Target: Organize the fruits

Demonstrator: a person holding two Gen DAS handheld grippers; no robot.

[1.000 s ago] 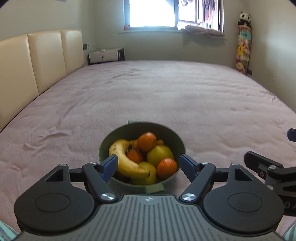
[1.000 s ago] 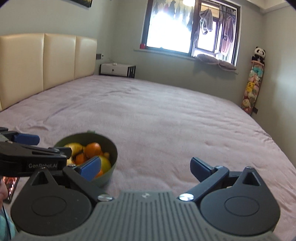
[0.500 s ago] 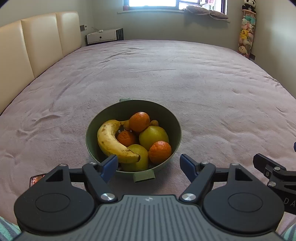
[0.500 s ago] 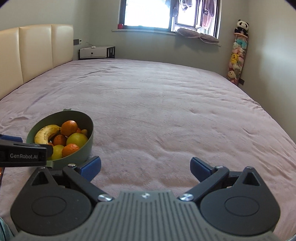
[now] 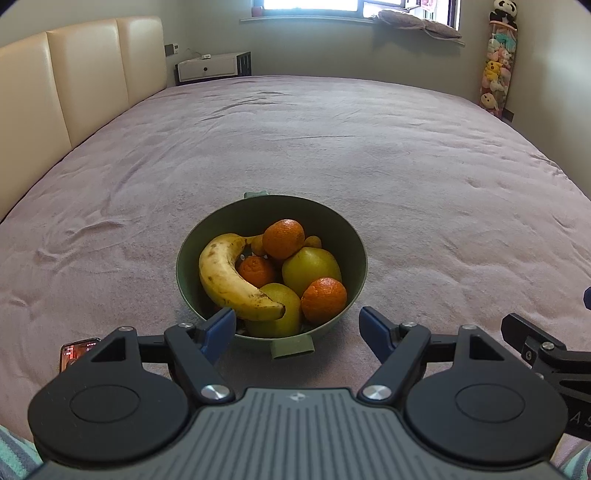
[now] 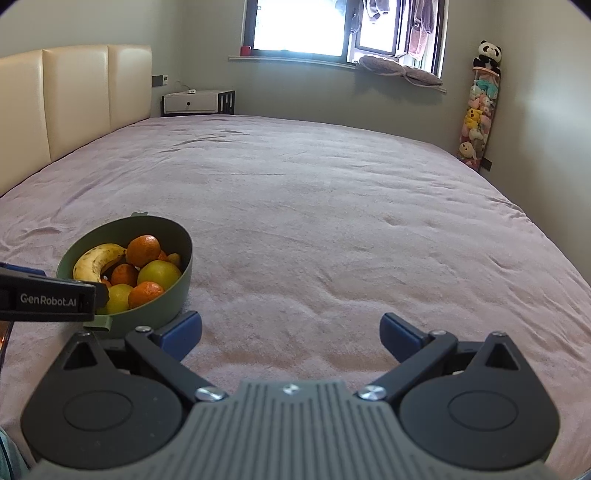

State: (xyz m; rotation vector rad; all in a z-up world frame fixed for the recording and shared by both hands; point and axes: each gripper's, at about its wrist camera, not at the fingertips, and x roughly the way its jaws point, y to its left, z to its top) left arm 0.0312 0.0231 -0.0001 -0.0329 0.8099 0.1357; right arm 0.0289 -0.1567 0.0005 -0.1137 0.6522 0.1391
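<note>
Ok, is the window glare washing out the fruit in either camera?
Left wrist view: no, the window barely shows, and the fruit in the bowl is dim but sharp. Right wrist view: panes blown out white, fruit still readable, edges bent by the fisheye.

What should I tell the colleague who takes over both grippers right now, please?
Left gripper: open, empty, at the near rim of the green bowl.
Right gripper: open, empty, over bare bedspread to the bowl's right.
Bowl sits on the bed, holding a banana, three oranges and two yellow-green fruits.
Done: nothing taken out, so far as the frames show.
Left: all of the sorting; the top orange looks easiest to reach.
</note>
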